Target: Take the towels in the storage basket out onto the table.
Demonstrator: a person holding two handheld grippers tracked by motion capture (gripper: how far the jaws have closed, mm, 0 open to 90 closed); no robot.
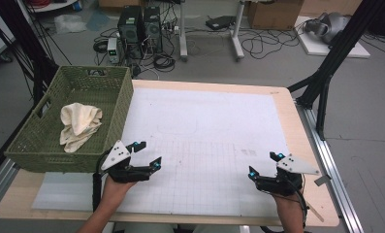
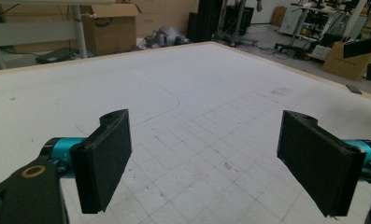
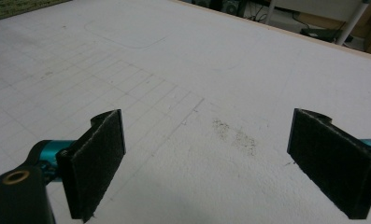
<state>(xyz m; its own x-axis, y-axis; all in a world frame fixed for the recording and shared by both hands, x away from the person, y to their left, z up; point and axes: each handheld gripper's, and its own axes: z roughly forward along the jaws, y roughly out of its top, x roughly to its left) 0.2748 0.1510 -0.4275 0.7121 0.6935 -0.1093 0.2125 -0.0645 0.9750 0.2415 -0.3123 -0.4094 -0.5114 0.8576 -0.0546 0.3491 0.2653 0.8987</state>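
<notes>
Cloth (image 1: pixel 79 124) is the nearest loose thing we see: one cream, crumpled piece, soft and folded on itself, lying inside one green woven basket (image 1: pixel 116 104) with straight walls and a handle cut-out, standing on the table's far left corner. We count one wooden table (image 1: pixel 296 121), rounded at the corners, topped by one white mat (image 1: pixel 204 141) printed with a faint grid. We hold two grippers, each black with teal joints and a grey three-cornered plate. Our left gripper (image 1: pixel 149 155) hovers just beside the basket's near wall, jaws spread wide apart, nothing between them. Our right gripper (image 1: pixel 265 165) sits over the mat's near right part, jaws likewise wide apart and empty; their flat pads (image 3: pixel 96 161) look felt-like.
</notes>
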